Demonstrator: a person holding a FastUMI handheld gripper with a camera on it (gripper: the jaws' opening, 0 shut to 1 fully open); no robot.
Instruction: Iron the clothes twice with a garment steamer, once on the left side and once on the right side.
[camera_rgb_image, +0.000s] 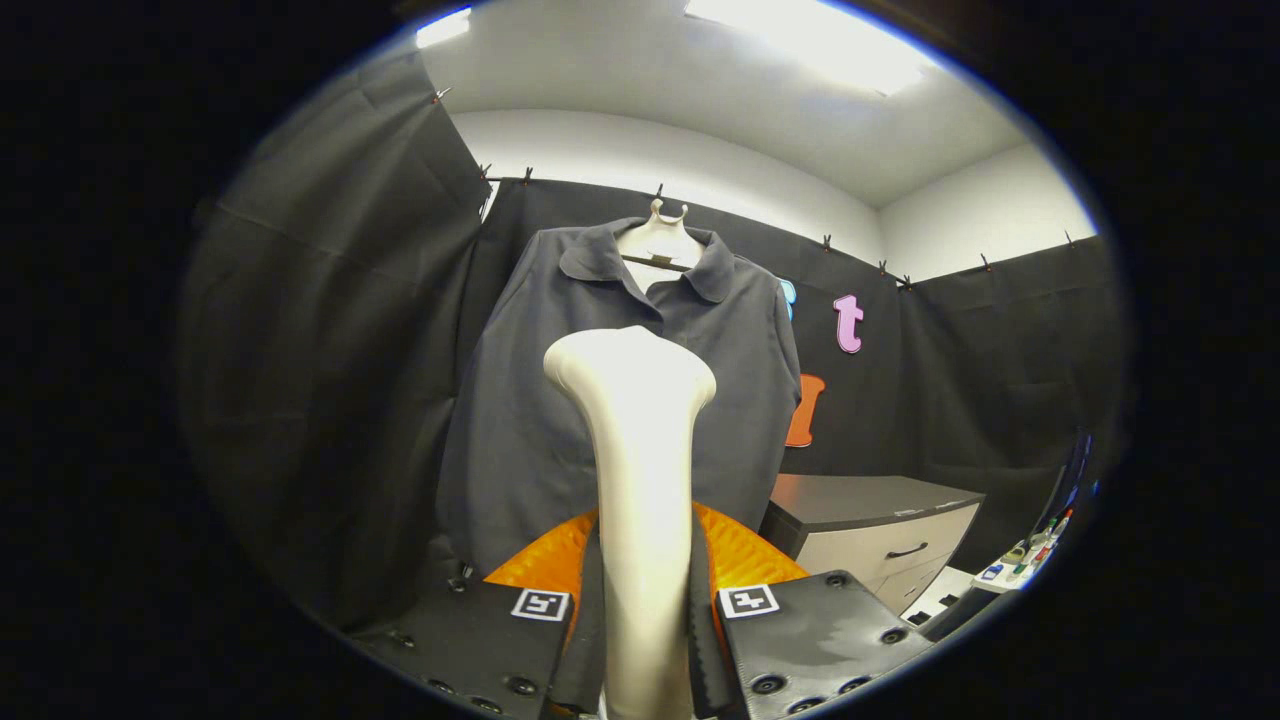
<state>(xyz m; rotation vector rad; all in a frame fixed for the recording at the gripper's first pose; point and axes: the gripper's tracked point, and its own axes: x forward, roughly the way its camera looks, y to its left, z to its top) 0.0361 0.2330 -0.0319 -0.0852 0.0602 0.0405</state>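
Hand-held gripper (645, 620) closed on upright garment steamer (640, 480), head pointing straight ahead at hanging shirt (520, 400) just beyond.

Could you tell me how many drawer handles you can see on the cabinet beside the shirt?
1: a dark handle on the upper drawer front of the cabinet, beyond the steamer gripped in the jaws. A lower drawer's handle may be hidden behind the gripper.

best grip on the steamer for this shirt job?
The handle, as now: the claw is shut on the steamer across its narrow upright handle, one finger on each side, below the flared head. That leaves the head free, pointing at the hanging shirt.
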